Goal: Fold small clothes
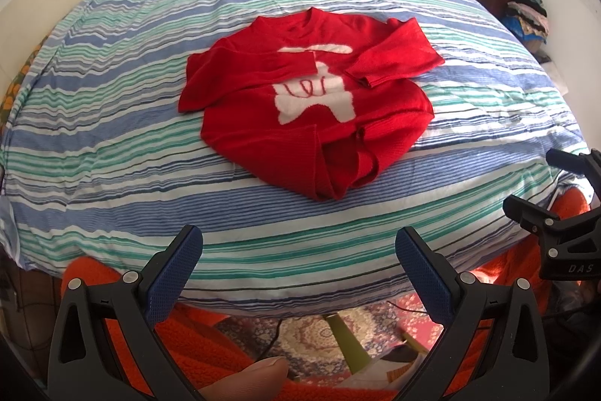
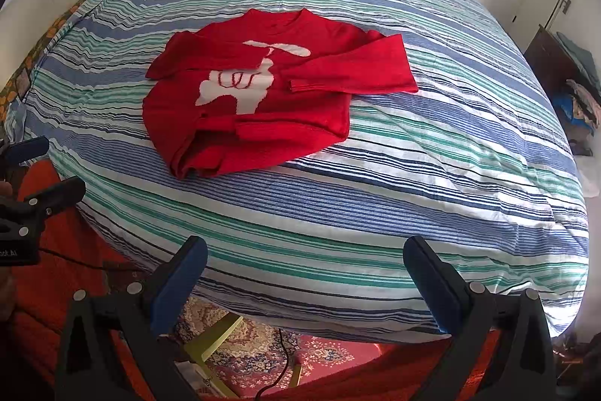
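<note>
Both grippers are hovering over the near edge of the bed, well apart from the sweater; the left gripper (image 1: 298,247) is holding its jaws wide apart on nothing, its blue pads (image 1: 171,277) showing a fine grid texture on black plastic arms; the right gripper (image 2: 304,258) is likewise gaping, gripping nothing. Beyond them, a red knitted sweater (image 1: 311,100) is lying in the middle of the bed, both sleeves crossing inward over a white animal shape on the chest, its hem bunching into soft folds. Under it, a quilt (image 2: 413,175) striped blue, green and white is spreading out, faintly wrinkled; below the bed's edge, a patterned rug (image 2: 319,356) is showing.
</note>
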The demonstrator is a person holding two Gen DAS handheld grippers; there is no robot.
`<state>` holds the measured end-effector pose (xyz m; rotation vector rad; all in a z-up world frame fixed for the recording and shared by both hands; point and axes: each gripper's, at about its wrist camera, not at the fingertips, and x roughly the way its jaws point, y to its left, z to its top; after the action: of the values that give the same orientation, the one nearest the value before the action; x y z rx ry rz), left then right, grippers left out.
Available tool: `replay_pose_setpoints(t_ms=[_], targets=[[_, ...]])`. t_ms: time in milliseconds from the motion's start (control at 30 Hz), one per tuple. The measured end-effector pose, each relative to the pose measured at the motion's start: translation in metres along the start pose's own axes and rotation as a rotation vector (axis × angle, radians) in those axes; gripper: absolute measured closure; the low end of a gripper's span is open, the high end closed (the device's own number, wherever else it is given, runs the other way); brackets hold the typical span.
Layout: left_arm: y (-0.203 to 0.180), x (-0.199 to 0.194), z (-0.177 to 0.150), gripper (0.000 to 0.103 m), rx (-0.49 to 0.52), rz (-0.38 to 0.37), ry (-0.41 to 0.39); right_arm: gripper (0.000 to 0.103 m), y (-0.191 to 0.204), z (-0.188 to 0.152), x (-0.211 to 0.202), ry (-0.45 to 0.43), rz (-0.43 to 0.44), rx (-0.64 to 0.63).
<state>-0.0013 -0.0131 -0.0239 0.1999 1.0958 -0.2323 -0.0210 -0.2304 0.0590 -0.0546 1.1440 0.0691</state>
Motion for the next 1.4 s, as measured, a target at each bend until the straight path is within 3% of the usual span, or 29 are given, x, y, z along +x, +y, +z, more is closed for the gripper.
replay_pose_setpoints(t_ms=[267,367,567,767,867,967,1033,1100,1200,1233,1267,1300,1333,1400], targets=[[0.005,0.000,0.001,0.001,0.004,0.019,-0.009,0.000,0.003,-0.001,0.000,0.002,0.000,-0.003],[0.029,0.000,0.003,0.001,-0.056,0.057,-0.029,0.000,0.003,0.000,-0.001,0.002,-0.004,-0.006],[0.087,0.032,-0.009,0.001,-0.273,0.072,0.083,0.000,-0.007,-0.003,0.001,-0.012,-0.010,0.027],[0.087,0.049,-0.018,0.001,-0.281,0.056,0.131,0.000,-0.012,0.001,0.026,0.024,0.015,0.039],[0.077,0.053,-0.015,0.001,-0.265,0.029,0.145,0.001,-0.002,0.019,0.044,0.001,0.109,-0.017],[0.071,0.050,-0.012,0.001,-0.259,0.014,0.136,0.015,0.013,0.046,0.079,0.023,0.216,-0.035],[0.070,0.046,-0.013,0.001,-0.258,0.014,0.123,0.040,0.027,0.061,0.108,0.043,0.206,-0.050],[0.072,0.045,-0.016,0.001,-0.266,0.018,0.123,0.052,0.037,0.074,0.137,0.070,0.186,-0.012],[0.077,0.050,-0.023,0.001,-0.291,0.016,0.145,0.053,0.042,0.085,0.173,0.085,0.211,0.135],[0.079,0.051,-0.025,0.001,-0.299,0.016,0.152,0.060,0.045,0.085,0.183,0.092,0.190,0.138],[0.082,0.051,-0.027,0.001,-0.306,0.016,0.157,0.070,0.049,0.085,0.188,0.086,0.142,0.104],[0.084,0.051,-0.029,0.001,-0.312,0.017,0.157,0.091,0.051,0.084,0.187,0.072,0.098,0.068],[0.087,0.050,-0.031,0.001,-0.319,0.019,0.154,0.096,0.046,0.081,0.182,0.062,0.095,0.076],[0.093,0.051,-0.035,0.001,-0.333,0.023,0.150,0.097,0.023,0.070,0.158,0.036,0.145,0.166]])
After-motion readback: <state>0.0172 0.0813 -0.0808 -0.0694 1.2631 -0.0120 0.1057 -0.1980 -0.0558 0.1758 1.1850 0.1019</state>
